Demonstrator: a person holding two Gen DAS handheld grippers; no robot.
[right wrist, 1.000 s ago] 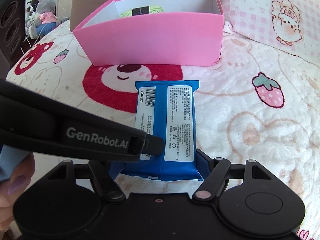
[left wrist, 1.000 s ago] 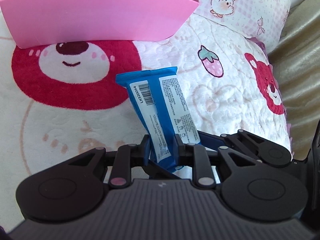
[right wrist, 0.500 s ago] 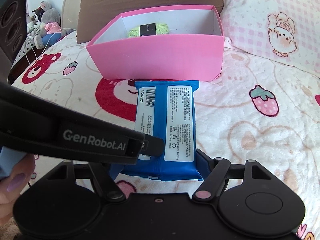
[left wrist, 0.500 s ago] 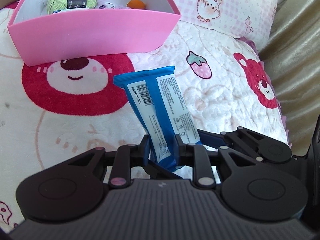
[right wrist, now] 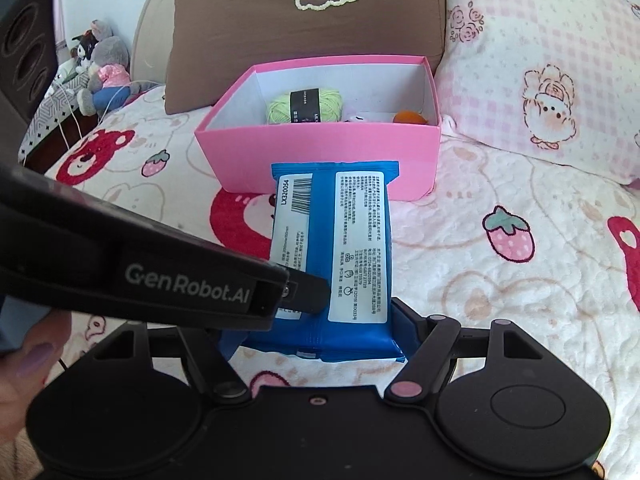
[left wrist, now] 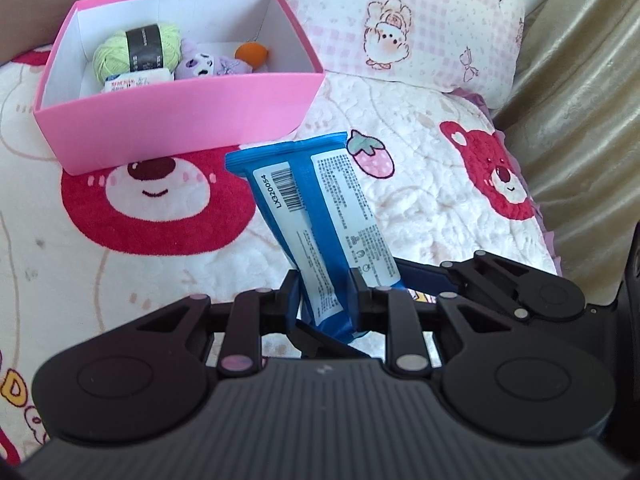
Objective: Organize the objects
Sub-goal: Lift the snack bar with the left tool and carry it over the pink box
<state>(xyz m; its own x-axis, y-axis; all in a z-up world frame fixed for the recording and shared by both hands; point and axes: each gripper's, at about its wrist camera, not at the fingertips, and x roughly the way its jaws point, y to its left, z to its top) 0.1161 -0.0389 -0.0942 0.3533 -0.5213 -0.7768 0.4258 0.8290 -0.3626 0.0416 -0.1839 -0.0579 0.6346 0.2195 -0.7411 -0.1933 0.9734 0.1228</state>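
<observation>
pink box (left wrist: 176,112) on the far bed (left wrist: 420,128) holds green yarn (left wrist: 136,50), a purple plush (left wrist: 204,66), an orange ball (left wrist: 250,54). both my left gripper (left wrist: 324,292) and right gripper (right wrist: 316,332) pinch the blue packet (left wrist: 320,216) near it, above the bed.

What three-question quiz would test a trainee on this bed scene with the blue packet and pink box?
1. True or false: both grippers grip the blue packet.
2. Which of these is in the pink box? A) scissors B) green yarn ball C) a mug
3. Fill in: the packet is held ____ the box, not inside it.

Key
1. True: the left gripper pinches its narrow edge, and the right gripper spans its width.
2. B: the green yarn ball lies beside a purple plush toy and an orange item.
3. In front of.
</observation>
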